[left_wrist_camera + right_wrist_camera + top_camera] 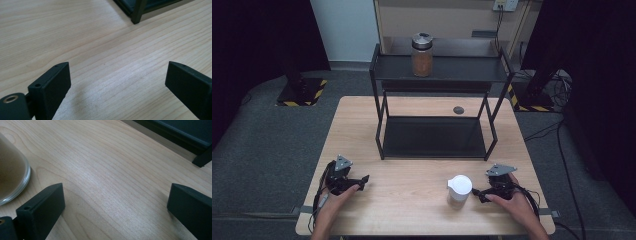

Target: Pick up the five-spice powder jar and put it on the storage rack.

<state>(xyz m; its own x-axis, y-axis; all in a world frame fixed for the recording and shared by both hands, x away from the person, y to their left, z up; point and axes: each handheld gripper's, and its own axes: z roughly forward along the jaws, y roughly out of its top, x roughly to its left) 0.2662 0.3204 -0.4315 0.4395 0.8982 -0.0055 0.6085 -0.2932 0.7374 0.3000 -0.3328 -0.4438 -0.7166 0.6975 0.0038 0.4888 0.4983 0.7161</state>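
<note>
From above, your left gripper (357,184) rests near the desk's (412,200) front-left corner, jaws spread and empty. Your right gripper (482,194), likewise released, sits just beside the white-lidded jar (459,190) near the front edge. Along the right gripper's jaws, the jar's glass base (12,175) stands at their left, outside the gap.

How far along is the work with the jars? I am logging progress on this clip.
Done: one brown-filled jar stands on the black rack's top shelf. In hand: nothing; the right claw is open beside the white-lidded jar, and the left claw is open. Left: gripping that jar.
</note>
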